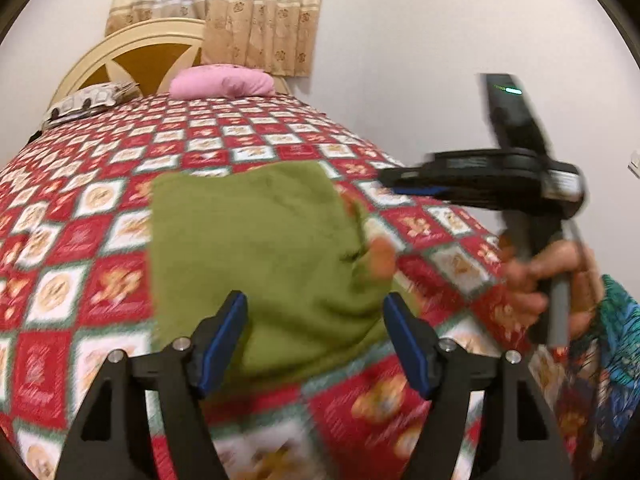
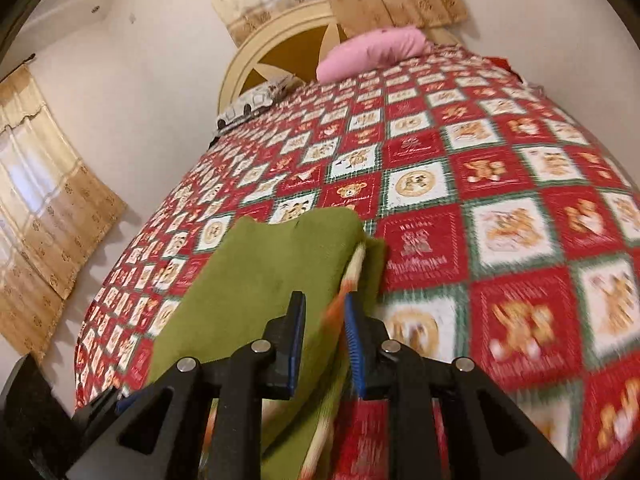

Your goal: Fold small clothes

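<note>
Mid-fold: left gripper (image 1: 316, 344) hanging wide apart over green garment (image 1: 256, 256), right gripper (image 2: 325, 344) part-closed around its edge — cannot tell if clamped; next, seat that grip.

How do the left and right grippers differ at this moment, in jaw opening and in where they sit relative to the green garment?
The left gripper has its jaws spread wide; the right gripper shows a much narrower gap. The left gripper hangs over the near edge of the green garment, gripping nothing; the right gripper sits at the garment's side edge, where an orange-and-cream lining shows, though blur hides whether it pinches cloth. Both have black frames with blue pads and point across the patterned bedspread.
</note>
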### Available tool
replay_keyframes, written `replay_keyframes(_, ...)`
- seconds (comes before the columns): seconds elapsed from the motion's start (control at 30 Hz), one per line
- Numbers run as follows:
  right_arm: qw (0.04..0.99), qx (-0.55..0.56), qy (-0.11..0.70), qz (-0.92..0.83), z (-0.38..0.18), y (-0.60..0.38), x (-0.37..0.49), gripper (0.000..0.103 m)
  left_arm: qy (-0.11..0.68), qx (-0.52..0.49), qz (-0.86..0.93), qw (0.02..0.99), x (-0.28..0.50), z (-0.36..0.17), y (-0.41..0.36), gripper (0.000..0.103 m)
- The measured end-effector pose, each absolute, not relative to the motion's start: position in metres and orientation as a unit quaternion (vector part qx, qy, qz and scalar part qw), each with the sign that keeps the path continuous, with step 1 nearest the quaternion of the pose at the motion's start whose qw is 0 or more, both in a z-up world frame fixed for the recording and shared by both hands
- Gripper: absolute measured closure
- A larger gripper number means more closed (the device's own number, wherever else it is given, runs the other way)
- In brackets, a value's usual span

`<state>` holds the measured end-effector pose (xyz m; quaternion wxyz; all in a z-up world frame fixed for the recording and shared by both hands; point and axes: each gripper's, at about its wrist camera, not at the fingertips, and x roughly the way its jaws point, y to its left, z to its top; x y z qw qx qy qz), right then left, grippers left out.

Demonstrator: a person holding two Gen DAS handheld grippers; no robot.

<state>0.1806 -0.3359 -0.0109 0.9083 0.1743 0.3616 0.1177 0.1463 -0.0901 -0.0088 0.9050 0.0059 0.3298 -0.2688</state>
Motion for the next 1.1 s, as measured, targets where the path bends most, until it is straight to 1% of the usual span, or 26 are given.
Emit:
replay_keyframes(0.03,0.909,0.173,0.361,0.119,-0.009,-0.333,0.171,0.082,0.328,0.01,-0.261,0.908,0.141,-0.011,-0.08,0.03)
replay_keyframes(0.07,0.909,0.172,0.36,0.121,-0.006,-0.329,0.157,0.077,0.327,0.015,-0.251,0.911,0.138,-0.013,-0.073,0.03)
replay_keyframes(0.1,0.91,0.172,0.356,0.12,-0.004,-0.324,0.144,0.07,0.33,0.019,-0.239,0.913,0.137,-0.017,-0.066,0.03)
replay_keyframes(0.13,0.912,0.173,0.352,0.122,-0.003,-0.321,0.137,0.065,0.34,0.019,-0.226,0.913,0.136,-0.023,-0.059,0.03)
replay_keyframes(0.17,0.913,0.174,0.347,0.125,-0.002,-0.316,0.129,0.056,0.349,0.015,-0.219,0.911,0.139,-0.027,-0.055,0.03)
replay_keyframes(0.2,0.916,0.169,0.341,0.125,0.001,-0.307,0.122,0.053,0.356,0.009,-0.213,0.91,0.14,-0.03,-0.052,0.03)
replay_keyframes(0.27,0.924,0.143,0.331,0.126,0.004,-0.29,0.117,0.053,0.366,0.008,-0.204,0.908,0.144,-0.036,-0.049,0.03)
replay_keyframes(0.4,0.932,0.029,0.334,0.138,0.012,-0.236,0.122,0.053,0.385,0.052,-0.169,0.906,0.151,-0.048,-0.057,0.03)
replay_keyframes(0.5,0.927,-0.019,0.343,0.15,0.01,-0.211,0.134,0.053,0.388,0.043,-0.151,0.908,0.159,-0.05,-0.055,0.03)
replay_keyframes(0.53,0.926,-0.024,0.349,0.145,0.006,-0.21,0.14,0.053,0.392,0.022,-0.146,0.908,0.165,-0.05,-0.052,0.03)
replay_keyframes(0.6,0.916,-0.012,0.378,0.137,-0.009,-0.217,0.156,0.06,0.401,-0.012,-0.142,0.905,0.171,-0.05,-0.042,0.028)
replay_keyframes(0.63,0.91,0.001,0.391,0.135,-0.017,-0.224,0.161,0.06,0.405,-0.032,-0.14,0.903,0.175,-0.05,-0.035,0.028)
replay_keyframes(0.73,0.895,0.033,0.432,0.107,-0.047,-0.252,0.154,0.062,0.41,-0.067,-0.15,0.897,0.176,-0.056,-0.017,0.035)
replay_keyframes(0.77,0.893,0.038,0.438,0.099,-0.052,-0.259,0.15,0.07,0.412,-0.077,-0.156,0.895,0.175,-0.058,-0.012,0.037)
replay_keyframes(0.8,0.89,0.063,0.442,0.093,-0.062,-0.272,0.141,0.08,0.412,-0.088,-0.162,0.892,0.174,-0.06,-0.008,0.037)
replay_keyframes(0.87,0.889,0.139,0.424,0.101,-0.064,-0.297,0.125,0.081,0.412,-0.088,-0.164,0.892,0.171,-0.06,-0.007,0.037)
replay_keyframes(0.9,0.89,0.156,0.419,0.094,-0.061,-0.304,0.119,0.081,0.41,-0.083,-0.163,0.894,0.171,-0.06,-0.009,0.037)
replay_keyframes(1.03,0.904,0.145,0.396,0.075,-0.042,-0.304,0.108,0.08,0.406,-0.066,-0.157,0.898,0.167,-0.058,-0.012,0.035)
replay_keyframes(1.1,0.915,0.138,0.369,0.09,-0.024,-0.297,0.105,0.078,0.404,-0.058,-0.158,0.899,0.165,-0.058,-0.012,0.035)
